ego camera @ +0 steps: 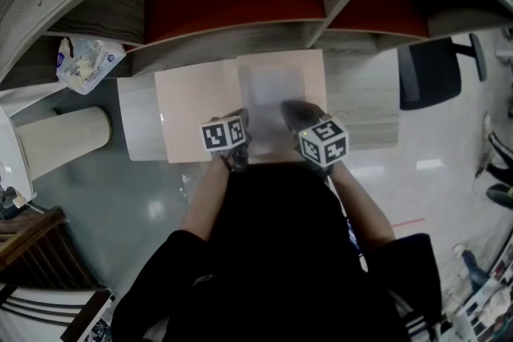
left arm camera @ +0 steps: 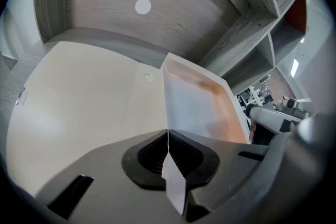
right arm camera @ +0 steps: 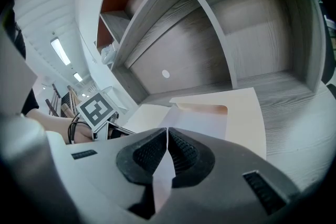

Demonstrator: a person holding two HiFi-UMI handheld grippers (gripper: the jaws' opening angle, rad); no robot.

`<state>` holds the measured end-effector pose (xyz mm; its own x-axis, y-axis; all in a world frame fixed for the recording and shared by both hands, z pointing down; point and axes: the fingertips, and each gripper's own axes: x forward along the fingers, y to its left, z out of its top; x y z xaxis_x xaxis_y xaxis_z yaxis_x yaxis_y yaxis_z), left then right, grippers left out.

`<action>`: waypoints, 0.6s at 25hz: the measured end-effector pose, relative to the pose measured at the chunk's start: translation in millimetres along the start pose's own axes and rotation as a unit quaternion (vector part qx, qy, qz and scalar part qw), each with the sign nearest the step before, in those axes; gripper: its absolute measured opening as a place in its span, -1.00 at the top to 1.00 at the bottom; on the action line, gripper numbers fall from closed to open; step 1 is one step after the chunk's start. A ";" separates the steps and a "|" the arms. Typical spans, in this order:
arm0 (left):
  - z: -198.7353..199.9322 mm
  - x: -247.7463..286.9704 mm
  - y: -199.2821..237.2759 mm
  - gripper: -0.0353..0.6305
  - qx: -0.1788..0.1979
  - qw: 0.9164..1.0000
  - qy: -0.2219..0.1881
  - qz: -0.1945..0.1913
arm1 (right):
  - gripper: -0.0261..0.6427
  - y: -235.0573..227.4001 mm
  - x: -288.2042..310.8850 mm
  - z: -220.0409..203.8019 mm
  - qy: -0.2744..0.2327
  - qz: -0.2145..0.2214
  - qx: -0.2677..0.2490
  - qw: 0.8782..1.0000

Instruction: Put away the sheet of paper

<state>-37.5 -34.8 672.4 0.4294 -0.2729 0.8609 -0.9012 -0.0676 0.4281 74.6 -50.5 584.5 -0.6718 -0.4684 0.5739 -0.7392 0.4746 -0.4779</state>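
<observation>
Head view, folder: a peach folder (ego camera: 196, 112) lies open on the wooden desk (ego camera: 365, 104) in front of you, below the shelves (ego camera: 240, 36).
Head view, sheet of paper: the white sheet of paper (ego camera: 272, 92) lies over the folder's right half, its near edge towards you.
Head view, grippers: your left gripper (ego camera: 240, 124) and right gripper (ego camera: 292, 114) sit side by side at that near edge, marker cubes facing up.
Head view, surroundings: a plastic bag (ego camera: 84, 64) rests on the shelf at your left, and an office chair (ego camera: 433, 72) stands at your right.

Left gripper view, jaws: your jaws are pressed together on the sheet's edge. A thin strip of paper runs between the ribbed pads and sticks out behind them.
Left gripper view, sheet: it rises from the jaws towards the folder's right half, whose peach edge shows just beyond it. The folder's left flap lies flat beside it.
Left gripper view, shelves: a white round dot (left arm camera: 143, 6) sits on the back panel.

Right gripper view, jaws: these are also clamped tight on the paper, with a strip hanging out below the pads.
Right gripper view, sheet: it reaches up to a curved notch (right arm camera: 203, 108) in the folder. You cannot tell whether its far edge is tucked inside.
Right gripper view, left gripper: its marker cube shows just to the left.
</observation>
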 end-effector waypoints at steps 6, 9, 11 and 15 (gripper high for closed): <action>-0.7 3.3 -5.1 0.75 0.004 1.000 0.005 -0.001 | 0.85 -6.0 -4.1 0.8 -0.004 -0.004 0.005 1.000; -0.2 4.4 -7.2 0.75 0.005 1.000 0.004 -0.001 | 0.85 -7.4 -5.8 0.4 -0.005 -0.004 0.007 1.000; 0.4 4.7 -9.6 0.75 0.005 1.000 0.002 -0.003 | 0.85 -8.3 -6.7 -0.4 -0.004 -0.003 0.008 1.000; 2.0 4.3 -13.1 0.75 0.001 1.000 -0.007 -0.009 | 0.85 -8.5 -7.6 -1.8 -0.003 0.001 0.008 1.000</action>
<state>-24.0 -36.9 670.0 0.4451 -0.2850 0.8489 -0.8932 -0.0738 0.4435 86.1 -49.6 585.4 -0.6727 -0.4723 0.5695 -0.7391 0.4633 -0.4889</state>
